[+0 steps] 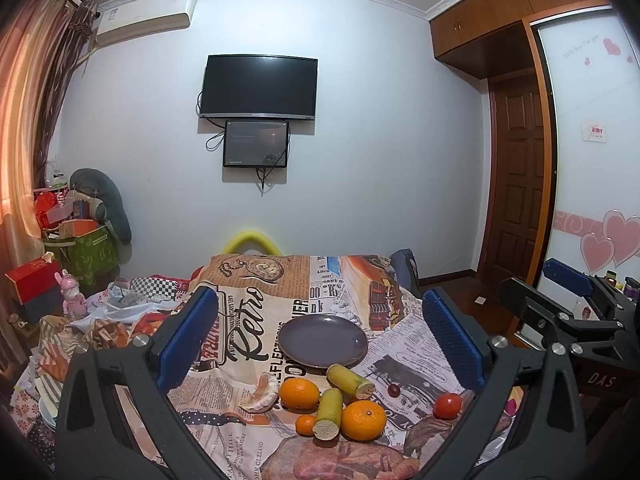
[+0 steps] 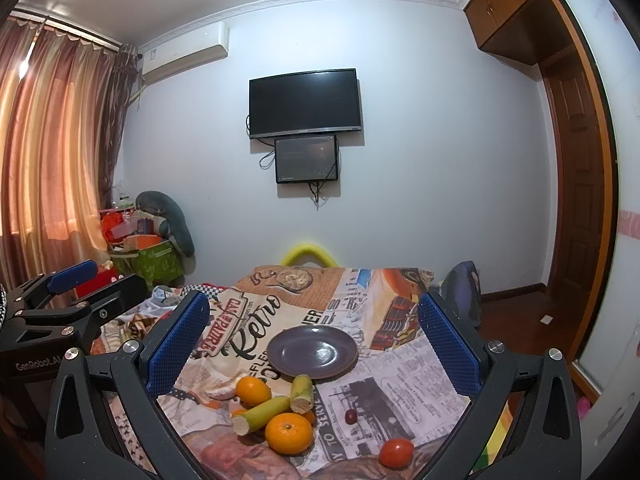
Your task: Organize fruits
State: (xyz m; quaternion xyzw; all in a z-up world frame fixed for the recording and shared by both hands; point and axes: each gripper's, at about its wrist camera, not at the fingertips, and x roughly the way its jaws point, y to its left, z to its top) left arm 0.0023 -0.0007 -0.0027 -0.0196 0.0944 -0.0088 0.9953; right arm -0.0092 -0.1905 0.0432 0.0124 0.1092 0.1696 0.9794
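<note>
An empty grey-purple plate [image 1: 322,338] [image 2: 312,351] sits on a newspaper-print cloth. In front of it lie two oranges [image 1: 363,420] [image 2: 289,433], another orange [image 1: 299,393] [image 2: 253,390], two green sugarcane pieces [image 1: 329,413] [image 2: 264,414] [image 1: 351,381] [image 2: 302,393], a small tangerine [image 1: 306,425], a peeled orange segment [image 1: 262,395], a red tomato [image 1: 447,406] [image 2: 396,453] and a small dark grape [image 1: 393,390] [image 2: 351,416]. My left gripper [image 1: 320,344] is open above the fruit. My right gripper [image 2: 314,344] is open too, holding nothing.
The cloth-covered table [image 1: 248,320] stands in a bedroom. A TV [image 1: 259,87] hangs on the far wall. Boxes and clutter [image 1: 76,236] fill the left corner. A wooden door [image 1: 516,184] and wardrobe are at right. Rumpled fabric [image 1: 120,308] lies left of the table.
</note>
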